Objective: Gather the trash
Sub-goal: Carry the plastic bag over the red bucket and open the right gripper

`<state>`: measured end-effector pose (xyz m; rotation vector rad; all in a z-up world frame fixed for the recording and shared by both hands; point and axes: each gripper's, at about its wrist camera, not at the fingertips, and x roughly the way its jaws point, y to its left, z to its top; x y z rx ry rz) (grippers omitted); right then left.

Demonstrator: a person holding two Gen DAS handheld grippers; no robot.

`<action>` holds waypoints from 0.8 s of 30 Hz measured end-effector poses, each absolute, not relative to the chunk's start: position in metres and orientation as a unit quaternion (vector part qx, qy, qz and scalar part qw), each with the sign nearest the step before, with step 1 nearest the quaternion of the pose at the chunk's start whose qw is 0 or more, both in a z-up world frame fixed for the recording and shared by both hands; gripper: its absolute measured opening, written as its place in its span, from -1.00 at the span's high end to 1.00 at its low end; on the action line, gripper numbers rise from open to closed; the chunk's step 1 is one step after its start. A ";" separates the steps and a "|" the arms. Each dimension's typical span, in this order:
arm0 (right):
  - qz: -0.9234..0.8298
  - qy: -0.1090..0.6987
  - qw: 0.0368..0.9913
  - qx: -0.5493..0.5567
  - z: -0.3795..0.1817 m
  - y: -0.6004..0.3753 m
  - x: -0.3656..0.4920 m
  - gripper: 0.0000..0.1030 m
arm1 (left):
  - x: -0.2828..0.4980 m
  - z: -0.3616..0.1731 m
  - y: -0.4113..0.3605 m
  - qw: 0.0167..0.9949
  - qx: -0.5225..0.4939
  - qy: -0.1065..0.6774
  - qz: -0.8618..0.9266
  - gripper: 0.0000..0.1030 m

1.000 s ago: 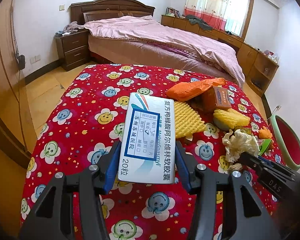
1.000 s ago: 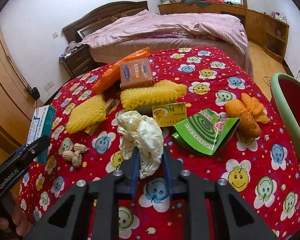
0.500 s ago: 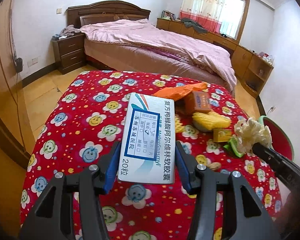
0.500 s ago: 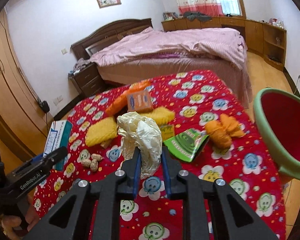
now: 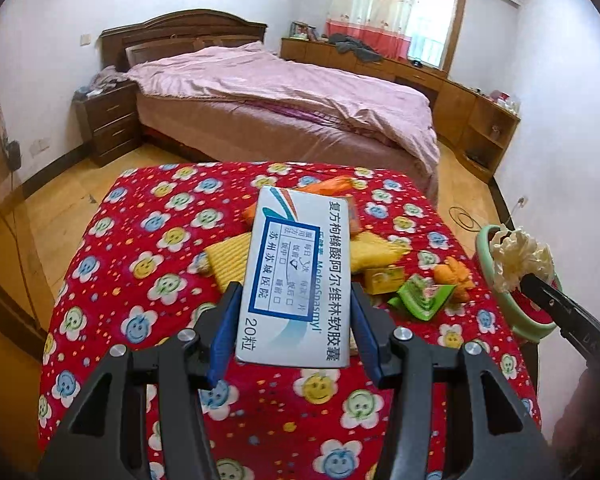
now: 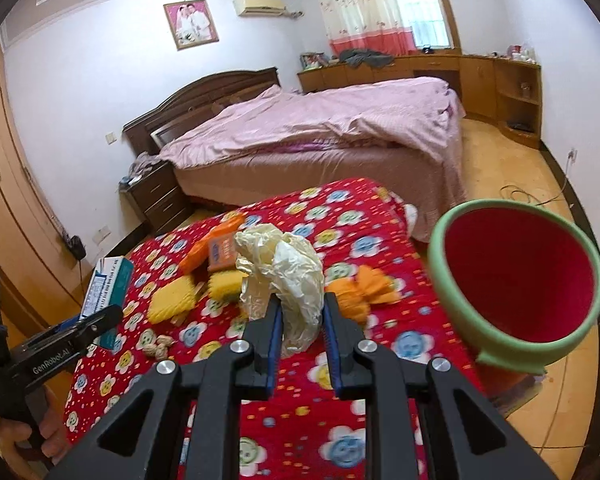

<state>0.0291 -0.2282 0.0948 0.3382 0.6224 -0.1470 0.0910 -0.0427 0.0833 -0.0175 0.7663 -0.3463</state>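
My left gripper (image 5: 294,300) is shut on a white and teal medicine box (image 5: 294,276), held flat above the red flowered tablecloth (image 5: 140,280). The same box (image 6: 108,280) shows at the left of the right wrist view. My right gripper (image 6: 300,308) is shut on a crumpled cream plastic bag (image 6: 284,272), lifted over the table. That bag (image 5: 518,254) appears at the right of the left wrist view, near the bin. A green bin with a red inside (image 6: 516,276) stands beside the table on the right.
On the cloth lie yellow foam nets (image 6: 170,298), an orange packet (image 6: 212,246), a brown box (image 6: 222,254), an orange net (image 6: 364,286), a green carton (image 5: 422,294) and peanuts (image 6: 158,348). A bed (image 6: 320,136) and a nightstand (image 6: 156,196) stand behind.
Both grippers have risen and drawn back with their loads. The right one carried the bag off the cloth and swung toward the green bin, which now fills more of its view.
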 end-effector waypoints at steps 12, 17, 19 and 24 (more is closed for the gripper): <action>-0.122 0.271 0.939 0.172 0.114 -0.283 -0.008 0.59 | 0.092 0.102 -0.106 0.905 0.019 0.364 -0.221 -0.04; -0.145 0.256 0.939 0.176 0.121 -0.306 -0.024 0.59 | 0.092 0.107 -0.133 0.902 0.034 0.359 -0.238 -0.04; -0.155 0.251 0.938 0.179 0.122 -0.317 -0.030 0.58 | 0.092 0.108 -0.147 0.899 0.039 0.359 -0.247 -0.04; -0.183 0.244 0.933 0.190 0.120 -0.344 -0.046 0.58 | 0.089 0.107 -0.180 0.894 0.061 0.352 -0.270 -0.04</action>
